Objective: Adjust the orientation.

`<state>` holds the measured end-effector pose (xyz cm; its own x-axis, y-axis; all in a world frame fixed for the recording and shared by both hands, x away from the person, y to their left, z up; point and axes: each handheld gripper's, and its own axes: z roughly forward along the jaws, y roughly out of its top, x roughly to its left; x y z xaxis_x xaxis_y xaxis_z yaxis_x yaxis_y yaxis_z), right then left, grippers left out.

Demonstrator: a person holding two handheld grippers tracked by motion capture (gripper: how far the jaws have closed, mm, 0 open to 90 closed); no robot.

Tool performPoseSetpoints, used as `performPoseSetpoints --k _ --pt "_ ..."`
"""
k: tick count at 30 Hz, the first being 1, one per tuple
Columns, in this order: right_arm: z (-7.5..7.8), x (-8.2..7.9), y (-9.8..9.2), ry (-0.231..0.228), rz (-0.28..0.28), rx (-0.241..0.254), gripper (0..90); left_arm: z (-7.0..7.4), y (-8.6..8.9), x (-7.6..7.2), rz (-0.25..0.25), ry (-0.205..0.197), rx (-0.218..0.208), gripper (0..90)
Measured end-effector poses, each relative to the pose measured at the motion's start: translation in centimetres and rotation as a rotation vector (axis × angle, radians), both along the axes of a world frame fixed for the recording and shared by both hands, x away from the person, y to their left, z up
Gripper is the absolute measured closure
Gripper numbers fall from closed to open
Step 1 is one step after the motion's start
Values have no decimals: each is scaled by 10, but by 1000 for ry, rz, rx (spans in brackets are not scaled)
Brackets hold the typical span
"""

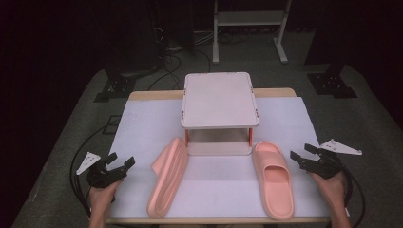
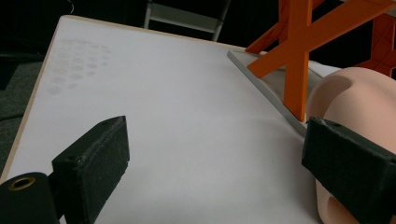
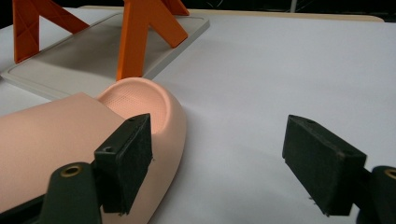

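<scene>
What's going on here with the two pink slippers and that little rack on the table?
A person sits at a white table with a tool in each hand. Two pink slippers lie in front of a small two-level rack: the left slipper tipped on its side, the right slipper flat, sole down. The left tool and the right tool are both open, each just outside its nearest slipper, gripping nothing. Neither slipper is on the rack yet.

We see the table [image 1: 294,118] brightly lit against dark surroundings, shadows soft; close views slightly blurred nearby.
</scene>
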<state>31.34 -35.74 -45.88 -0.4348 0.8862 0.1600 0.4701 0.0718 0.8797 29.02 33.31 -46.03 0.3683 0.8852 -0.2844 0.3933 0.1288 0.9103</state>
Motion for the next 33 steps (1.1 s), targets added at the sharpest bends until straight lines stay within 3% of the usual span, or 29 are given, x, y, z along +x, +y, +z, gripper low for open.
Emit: performPoseSetpoints --k 15,33 --pt "2 -2 2 -15 -6 4 237 1 -5 -5 -20 -7 -5 75" --pt "3 -2 2 -28 -1 11 237 -6 -25 -23 -88 29 39 75"
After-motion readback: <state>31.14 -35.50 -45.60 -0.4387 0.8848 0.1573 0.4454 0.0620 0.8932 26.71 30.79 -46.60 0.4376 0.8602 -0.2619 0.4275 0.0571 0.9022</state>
